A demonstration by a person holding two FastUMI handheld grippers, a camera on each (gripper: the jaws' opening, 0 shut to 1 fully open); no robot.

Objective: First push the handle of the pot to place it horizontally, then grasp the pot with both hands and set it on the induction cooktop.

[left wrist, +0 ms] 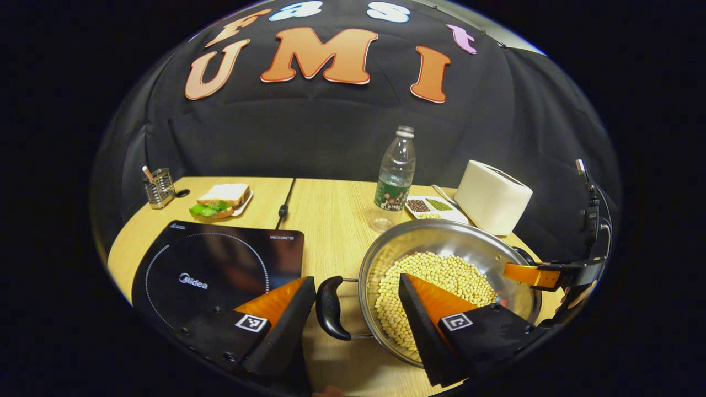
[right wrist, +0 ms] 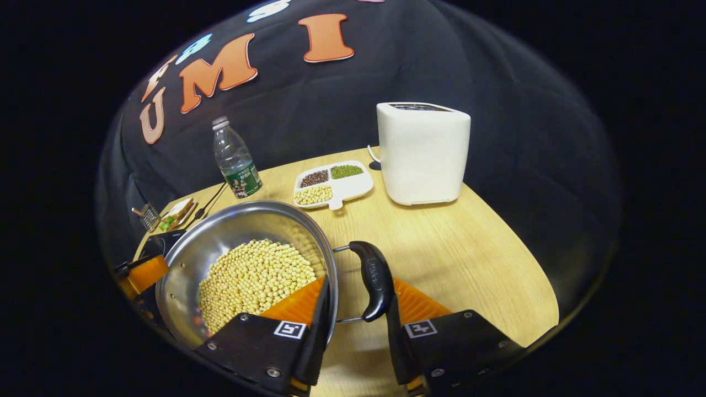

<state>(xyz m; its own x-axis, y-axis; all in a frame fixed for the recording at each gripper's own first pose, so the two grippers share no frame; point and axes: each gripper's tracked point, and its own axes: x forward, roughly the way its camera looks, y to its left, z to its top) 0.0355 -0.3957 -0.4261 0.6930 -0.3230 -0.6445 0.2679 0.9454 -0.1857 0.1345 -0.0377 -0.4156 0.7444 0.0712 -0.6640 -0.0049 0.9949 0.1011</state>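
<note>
A steel pot [left wrist: 441, 234] holding soybeans [left wrist: 441, 275] sits on the wooden table, right of the black induction cooktop [left wrist: 215, 270]. Its two black handles lie level, one on each side. My left gripper [left wrist: 356, 278] is open around the near handle [left wrist: 330, 306], one finger outside it and the other over the beans inside the rim. In the right gripper view, my right gripper [right wrist: 358, 281] is shut on the pot's other handle [right wrist: 374, 278]: one finger presses the inner wall of the pot [right wrist: 231, 226], the other the handle's outer side.
Behind the pot stand a water bottle [left wrist: 396, 171], a white divided dish of beans [right wrist: 333, 184] and a white appliance [right wrist: 422, 151]. A sandwich on a plate [left wrist: 223, 198] and a metal utensil holder [left wrist: 159, 187] sit at the far left. The table's edge runs close on the right.
</note>
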